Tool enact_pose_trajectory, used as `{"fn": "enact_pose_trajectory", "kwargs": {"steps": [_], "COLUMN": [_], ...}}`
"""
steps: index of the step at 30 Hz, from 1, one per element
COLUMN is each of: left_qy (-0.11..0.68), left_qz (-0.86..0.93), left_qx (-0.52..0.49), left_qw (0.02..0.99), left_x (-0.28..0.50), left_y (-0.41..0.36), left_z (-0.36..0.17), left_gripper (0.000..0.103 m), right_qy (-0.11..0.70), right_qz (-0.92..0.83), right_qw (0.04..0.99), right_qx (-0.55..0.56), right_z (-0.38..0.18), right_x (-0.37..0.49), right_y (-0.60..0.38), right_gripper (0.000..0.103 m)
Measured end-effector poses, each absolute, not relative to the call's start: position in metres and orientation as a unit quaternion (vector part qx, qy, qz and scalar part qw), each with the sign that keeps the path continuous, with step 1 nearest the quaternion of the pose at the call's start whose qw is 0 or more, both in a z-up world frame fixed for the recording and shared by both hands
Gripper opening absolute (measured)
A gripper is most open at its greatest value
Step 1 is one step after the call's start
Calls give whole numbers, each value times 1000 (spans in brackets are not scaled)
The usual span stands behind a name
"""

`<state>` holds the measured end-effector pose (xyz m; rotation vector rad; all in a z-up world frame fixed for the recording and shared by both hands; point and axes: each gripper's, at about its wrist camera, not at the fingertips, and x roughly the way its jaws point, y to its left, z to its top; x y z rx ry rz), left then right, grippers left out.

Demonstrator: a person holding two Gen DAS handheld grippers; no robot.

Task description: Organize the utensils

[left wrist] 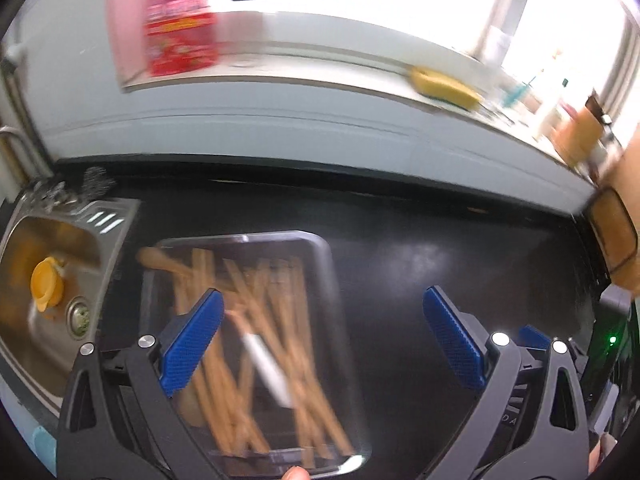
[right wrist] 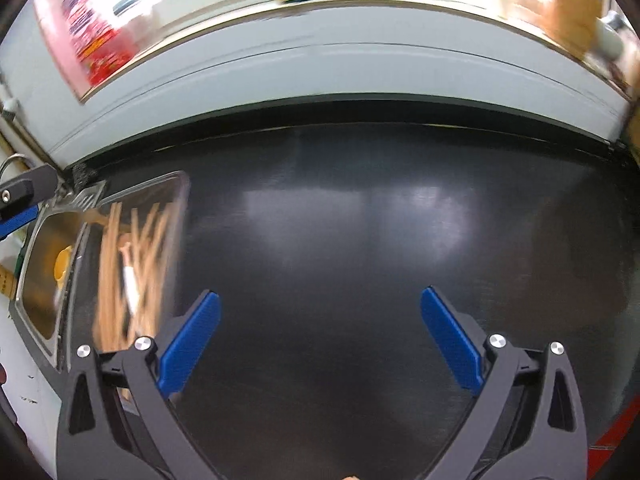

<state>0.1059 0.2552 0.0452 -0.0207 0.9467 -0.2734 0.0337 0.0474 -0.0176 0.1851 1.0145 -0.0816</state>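
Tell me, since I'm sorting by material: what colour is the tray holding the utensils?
Dark grey to black tray, clearest in the left wrist view.

Wooden chopsticks (left wrist: 256,320) jumbled, crisscrossed, in dark tray (left wrist: 326,256) beside sink (left wrist: 24,320).

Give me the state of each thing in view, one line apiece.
left hand-held gripper: open, empty
right hand-held gripper: open, empty, over bare counter
tray: on the counter, holding loose wooden utensils
sink: a yellow object inside
sponge: on the ledge
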Motion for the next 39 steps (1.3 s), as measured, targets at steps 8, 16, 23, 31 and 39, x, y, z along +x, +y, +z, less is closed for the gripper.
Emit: {"fn": "enact_pose_trajectory", "kwargs": {"steps": [8,16,23,31,39], "left_qy": [475,489,499,506,508], "left_qz": [-136,-127,-105,-78,-65], "left_qx": [16,29,43,54,43], "left_qw": [869,863,859,858,858], "left_x": [70,30,-2,-15,-10], "left_y": [152,57,2,-17,-15], "left_z": [35,15,0,-5,-7], "left_gripper": [97,97,97,97,97], "right_qy": [484,478,481,496,508], "right_qz": [-73,-64,-50,-58,-77], "right_qw": [866,870,871,863,854], "right_qx": [104,101,91,72,81], "right_z": [-12,-13,-18,-31,-48], "right_x": [-3,-31,-46,-56,-62], "right_y": [-57,-138,-186,-212,-229], "right_gripper": [97,97,97,97,97]}}
